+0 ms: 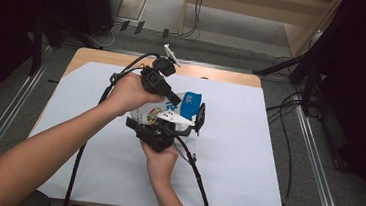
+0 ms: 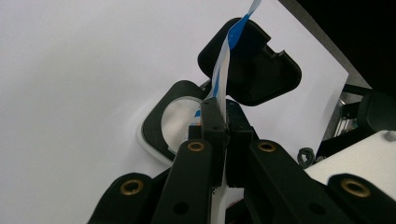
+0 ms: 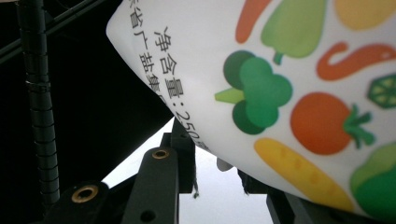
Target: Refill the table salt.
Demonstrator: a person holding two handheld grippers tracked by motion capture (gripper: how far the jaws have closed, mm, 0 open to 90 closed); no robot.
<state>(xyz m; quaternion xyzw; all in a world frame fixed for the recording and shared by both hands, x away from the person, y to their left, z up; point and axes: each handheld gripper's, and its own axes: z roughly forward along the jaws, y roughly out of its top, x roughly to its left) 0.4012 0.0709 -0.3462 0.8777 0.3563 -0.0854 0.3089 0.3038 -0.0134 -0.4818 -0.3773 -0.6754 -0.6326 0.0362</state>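
Left tool (image 2: 219,135) pinches the top edge of the printed bag (image 1: 170,113) above the bench (image 1: 247,154), while the right tool (image 1: 161,131) seems clamped on its lower side, so uneven pulling could tear it or spill its contents.

the high view looks forward and down from above the person's side onto the white-covered surface (image 1: 247,154). the left gripper view rides close along its claw, facing that surface. the right gripper view sits nearly against the printed pouch (image 3: 289,93), shared with the high view.
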